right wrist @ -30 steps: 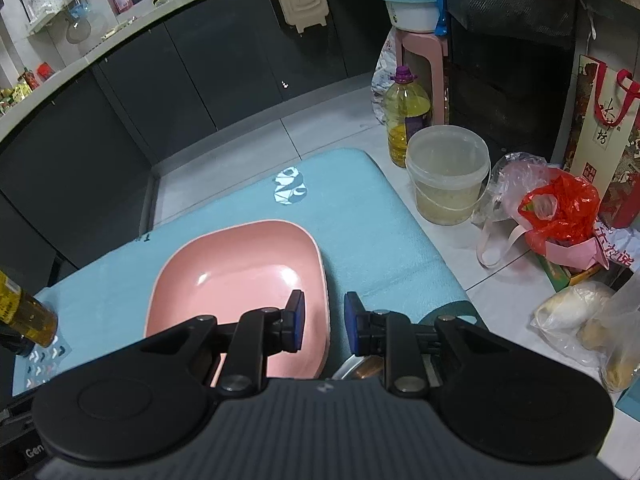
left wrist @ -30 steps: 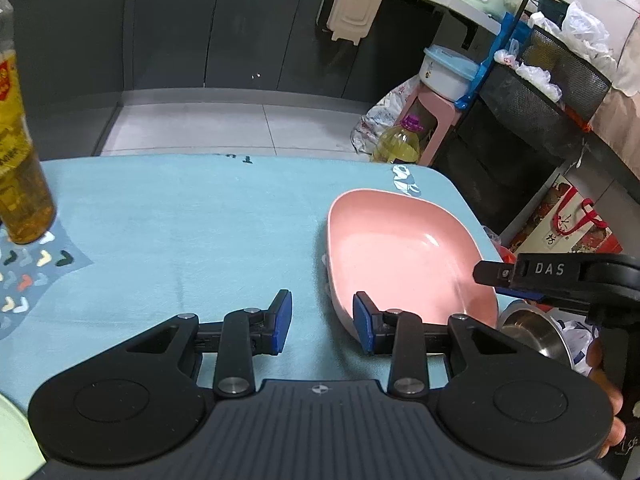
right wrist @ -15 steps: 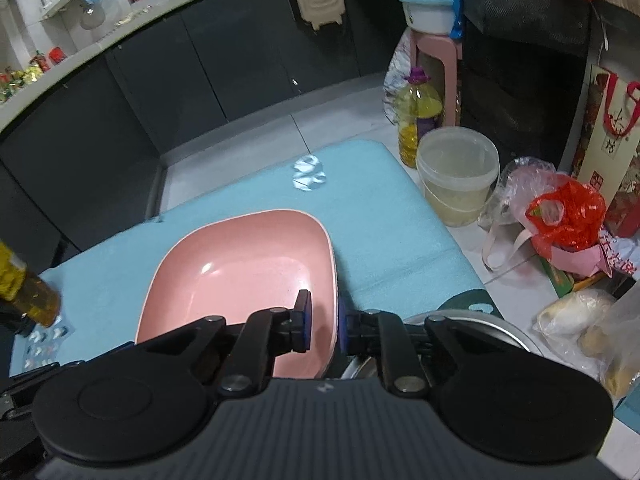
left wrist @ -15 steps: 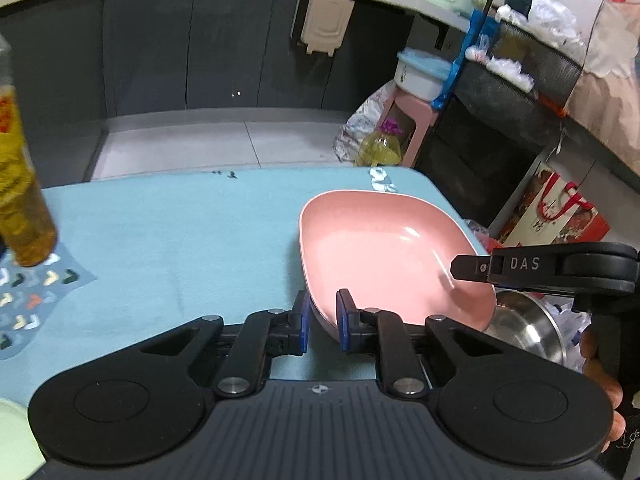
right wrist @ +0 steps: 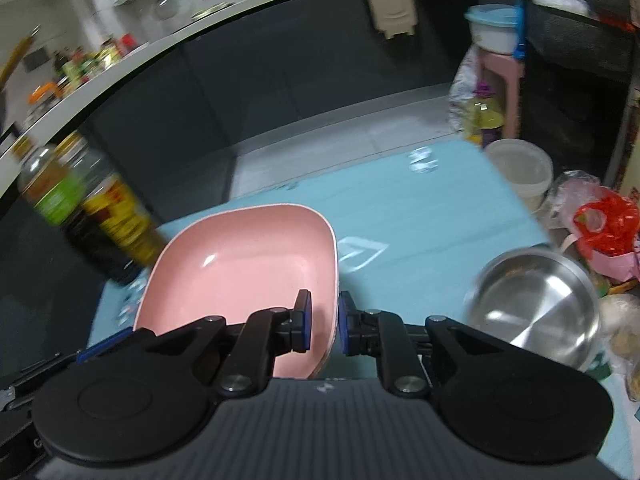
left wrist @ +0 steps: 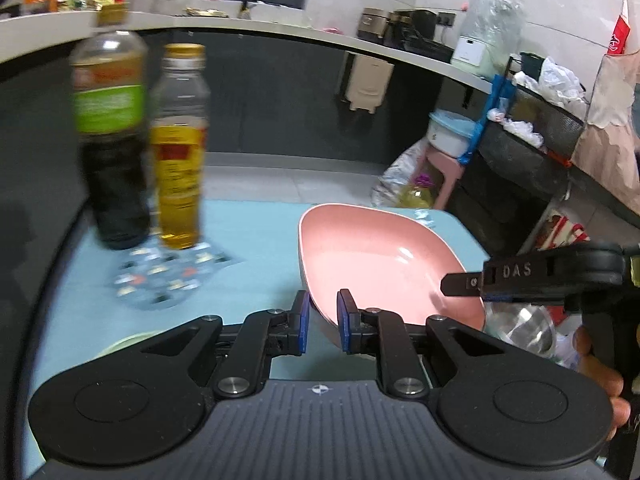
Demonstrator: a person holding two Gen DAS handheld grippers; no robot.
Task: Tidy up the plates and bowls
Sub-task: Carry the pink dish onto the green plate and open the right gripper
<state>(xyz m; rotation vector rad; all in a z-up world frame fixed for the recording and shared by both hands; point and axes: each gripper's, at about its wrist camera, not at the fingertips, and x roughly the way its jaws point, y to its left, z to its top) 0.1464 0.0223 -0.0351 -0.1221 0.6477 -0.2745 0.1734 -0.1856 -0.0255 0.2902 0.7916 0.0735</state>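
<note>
Where the blue-topped table [right wrist: 420,208] was close under both sets of tongs a second ago, it now lies lower and further off, with much of the scene streaked by motion. Ahead of both tongs and held between them is a pink square plate [left wrist: 372,256], tilted, its near edges gripped and its far edge up off the cloth. It sat flat on the table a moment earlier, so it has just been lifted.

To the right of the right tongs, down on the table, a steel bowl [right wrist: 536,296] sits apart from the plate and untouched. To the left of the left tongs stand two bottles, a dark one [left wrist: 110,140] and a yellow one [left wrist: 180,148], blurred. Just beyond the left tongs' left finger a pale green rim shows, perhaps another dish; too little is visible to say.

Left tongs [left wrist: 322,322]: clenched on the plate's near left rim. Right tongs [right wrist: 322,322]: clenched on its near right rim, and seen from the left view reaching in from the right side.

With the plate airborne in a two-handed hold, carrying it to a stacking spot looks like the step in hand; the bowl remains to be dealt with.
</note>
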